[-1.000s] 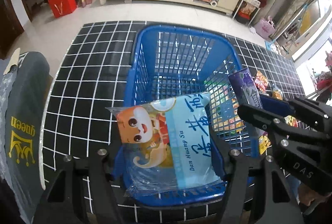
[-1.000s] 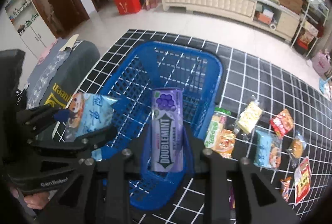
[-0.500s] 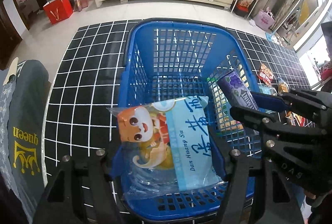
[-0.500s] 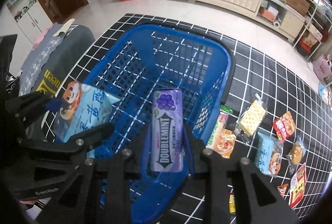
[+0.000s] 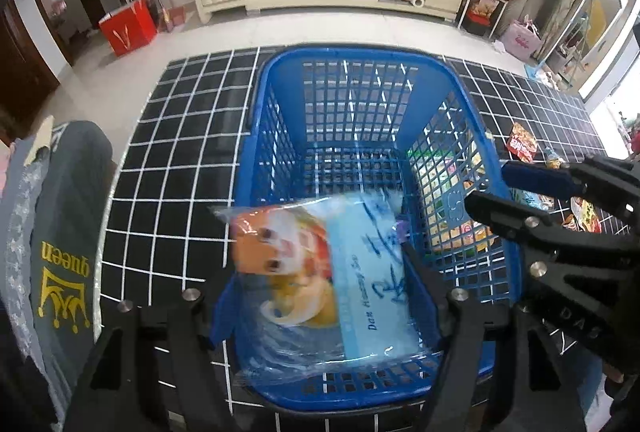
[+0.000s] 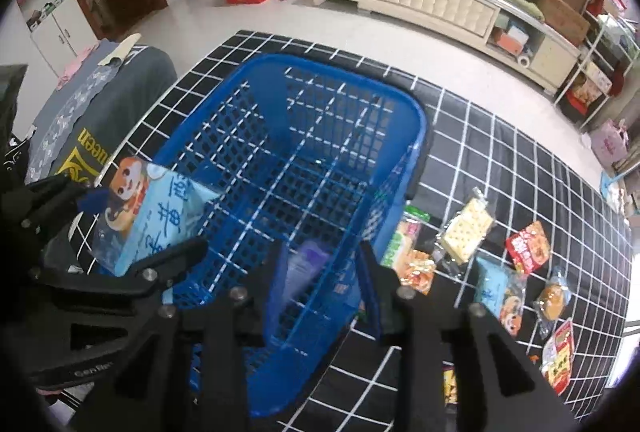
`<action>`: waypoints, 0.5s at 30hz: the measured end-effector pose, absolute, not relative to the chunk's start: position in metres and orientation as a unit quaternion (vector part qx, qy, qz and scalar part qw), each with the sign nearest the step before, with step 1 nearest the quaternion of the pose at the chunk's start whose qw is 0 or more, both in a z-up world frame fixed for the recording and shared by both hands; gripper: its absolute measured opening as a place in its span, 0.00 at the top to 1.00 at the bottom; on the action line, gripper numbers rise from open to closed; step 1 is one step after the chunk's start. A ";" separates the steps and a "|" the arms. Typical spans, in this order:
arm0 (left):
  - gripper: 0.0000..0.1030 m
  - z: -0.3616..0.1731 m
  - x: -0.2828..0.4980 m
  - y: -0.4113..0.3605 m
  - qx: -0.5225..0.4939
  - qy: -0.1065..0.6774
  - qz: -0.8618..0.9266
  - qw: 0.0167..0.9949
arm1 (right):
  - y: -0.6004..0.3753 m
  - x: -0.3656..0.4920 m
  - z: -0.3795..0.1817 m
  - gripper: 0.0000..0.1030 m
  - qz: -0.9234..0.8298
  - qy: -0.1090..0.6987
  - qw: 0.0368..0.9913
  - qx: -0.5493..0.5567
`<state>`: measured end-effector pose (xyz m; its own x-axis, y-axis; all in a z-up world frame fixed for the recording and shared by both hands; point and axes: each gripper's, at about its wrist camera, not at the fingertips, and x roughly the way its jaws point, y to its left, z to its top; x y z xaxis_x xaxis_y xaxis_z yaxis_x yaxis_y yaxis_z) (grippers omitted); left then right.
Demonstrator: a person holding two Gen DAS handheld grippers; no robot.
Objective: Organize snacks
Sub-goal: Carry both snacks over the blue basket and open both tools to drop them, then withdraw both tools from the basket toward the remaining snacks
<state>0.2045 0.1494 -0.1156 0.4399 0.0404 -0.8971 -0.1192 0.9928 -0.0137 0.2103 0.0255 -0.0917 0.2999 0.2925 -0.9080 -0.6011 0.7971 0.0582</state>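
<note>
A blue mesh basket [image 5: 360,52] [image 6: 340,72] stands on a black gridded tablecloth [image 5: 180,152], and both grippers hover over its near end. The jaws of my left gripper [image 5: 316,284] [image 6: 144,220] are opening. The light-blue snack pack with a cartoon animal [image 5: 320,272] [image 6: 160,212] is blurred between them, slipping loose over the basket's near left corner. My right gripper's [image 6: 322,256] [image 5: 490,186] jaws are opening too. The purple gum pack [image 6: 304,272] is a blur below its pads, dropping into the basket. In the left wrist view nothing shows between the right fingers.
Several snack packs lie on the cloth right of the basket: a cracker pack [image 6: 466,228], a red pack [image 6: 528,242], a blue pack [image 6: 500,292], a green-orange pack [image 6: 408,256]. A dark garment printed "queen" [image 5: 60,272] hangs off the table's left edge.
Both grippers' jaws have widened. The purple gum pack has left the right gripper's pads and fallen lower. The blue snack pack has gone blurred and shifted between the left fingers.
</note>
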 end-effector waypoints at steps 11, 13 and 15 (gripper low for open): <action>0.17 -0.083 0.182 0.136 -0.033 0.493 0.058 0.867 | -0.007 0.193 -0.067 0.52 0.255 0.506 0.815 -0.118; 0.17 -0.077 0.177 0.131 -0.029 0.491 0.059 0.869 | -0.014 0.186 -0.059 0.51 0.244 0.502 0.821 -0.120; 0.17 -0.070 0.170 0.124 -0.028 0.486 0.052 0.872 | -0.023 0.179 -0.052 0.51 0.242 0.499 0.824 -0.114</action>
